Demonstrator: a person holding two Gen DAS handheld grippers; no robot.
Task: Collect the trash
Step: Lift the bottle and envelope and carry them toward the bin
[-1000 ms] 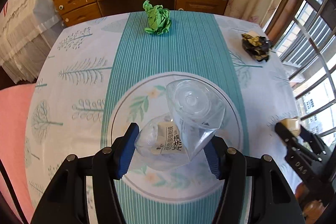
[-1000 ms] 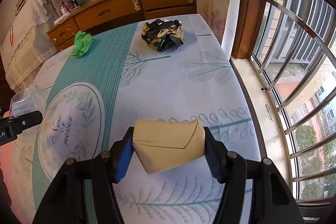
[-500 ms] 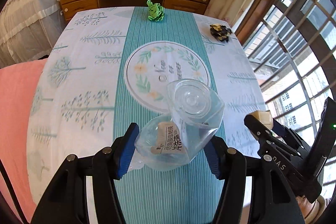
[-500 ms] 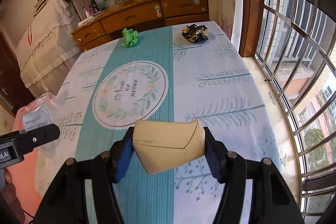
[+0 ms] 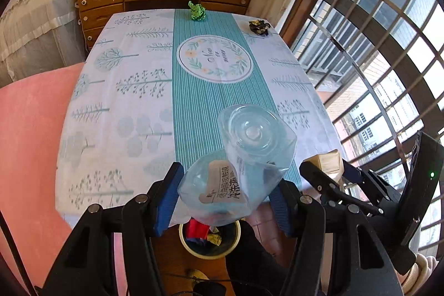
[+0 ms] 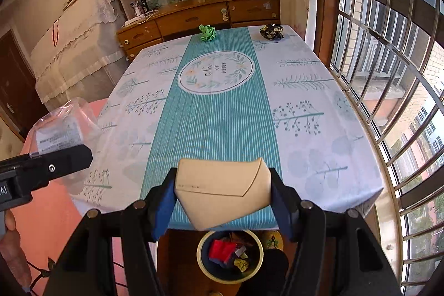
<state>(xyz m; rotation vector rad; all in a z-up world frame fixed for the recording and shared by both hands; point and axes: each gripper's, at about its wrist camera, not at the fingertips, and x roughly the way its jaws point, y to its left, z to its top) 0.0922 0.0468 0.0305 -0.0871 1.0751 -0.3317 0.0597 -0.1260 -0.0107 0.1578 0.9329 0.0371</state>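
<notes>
Holding two pieces of rubbish at once, we have the left gripper (image 5: 224, 196) pinching a crumpled clear plastic bottle (image 5: 238, 165) between its blue pads (image 5: 166, 199); the bottle fills the gap from pad to pad, its printed label facing us and its round base jutting up and ahead of the jaws; over on the right gripper (image 6: 223, 199) the jaws are clamped on a tan paper carton (image 6: 222, 192), squeezed at both ends, one corner hanging down below the pads; straight beneath both sets of jaws sits a round bin (image 6: 204, 262) with a pale yellow rim, red and yellow scraps already inside; in the left view the same bin (image 5: 191, 248) peeks out just under the bottle; ahead of the jaws the table (image 6: 319, 146) runs away from us under its white cloth with a teal striped band down the middle; far beyond the jaws, at the table's far end, a green paper wad (image 6: 207, 32) lies on the teal band, and to its right a black-and-gold wrapper (image 6: 272, 32) lies on the white part, the two well apart; from the left view the right gripper shows just off to the right of the left jaws, carton (image 5: 328, 161) visible between its fingers; the far wooden dresser (image 6: 211, 14) stands behind the table.
</notes>
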